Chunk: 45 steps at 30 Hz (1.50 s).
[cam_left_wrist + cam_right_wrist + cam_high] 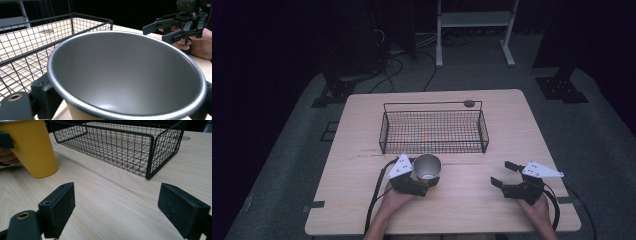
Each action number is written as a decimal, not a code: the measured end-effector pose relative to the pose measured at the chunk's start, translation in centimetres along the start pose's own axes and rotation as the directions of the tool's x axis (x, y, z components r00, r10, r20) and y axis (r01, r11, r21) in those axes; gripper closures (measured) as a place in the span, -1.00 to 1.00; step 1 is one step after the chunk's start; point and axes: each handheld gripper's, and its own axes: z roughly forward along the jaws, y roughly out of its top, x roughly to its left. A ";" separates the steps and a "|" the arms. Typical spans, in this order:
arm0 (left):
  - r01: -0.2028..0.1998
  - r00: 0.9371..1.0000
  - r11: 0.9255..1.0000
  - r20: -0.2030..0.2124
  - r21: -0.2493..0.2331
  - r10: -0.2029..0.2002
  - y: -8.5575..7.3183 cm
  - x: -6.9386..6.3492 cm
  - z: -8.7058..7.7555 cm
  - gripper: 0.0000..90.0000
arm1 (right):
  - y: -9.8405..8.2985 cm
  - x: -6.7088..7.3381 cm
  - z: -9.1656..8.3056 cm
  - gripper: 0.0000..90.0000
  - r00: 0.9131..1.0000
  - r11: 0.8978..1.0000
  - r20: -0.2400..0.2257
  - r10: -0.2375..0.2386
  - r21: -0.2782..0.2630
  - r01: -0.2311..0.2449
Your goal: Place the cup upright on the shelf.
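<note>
Yellow cup (35,150) with grey inside, black wire-grid basket (433,131), pale wood-grain table (462,200)

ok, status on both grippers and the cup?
Left gripper shut on yellow metal-lined cup, tilted, base on table. Right gripper open, empty. Black wire basket empty, path clear.

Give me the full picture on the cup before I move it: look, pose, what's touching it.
The cup is yellow outside with a grey metallic-looking lining and rim, tapering toward its base, and empty. It is tilted slightly, its base edge apparently touching the wooden table, just in front of the black wire basket. The left gripper is shut on it, jaws pressed against its sides.
</note>
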 end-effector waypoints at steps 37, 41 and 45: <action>-0.043 0.999 0.998 0.027 -0.036 0.044 4.9 0.8 -0.5 -0.71 | 0.0 -0.1 0.0 -0.70 1.000 1.000 -0.001 0.007 0.000 -0.007; -0.044 0.998 0.998 0.039 -0.036 0.045 5.9 1.1 -0.3 -0.71 | 0.0 -0.1 0.0 -0.70 1.000 1.000 -0.001 0.013 0.000 -0.013; -0.054 0.997 0.998 0.047 -0.037 0.056 6.7 1.3 -0.1 -0.71 | 0.0 -0.2 0.0 -0.70 1.000 1.000 -0.002 0.016 -0.002 -0.016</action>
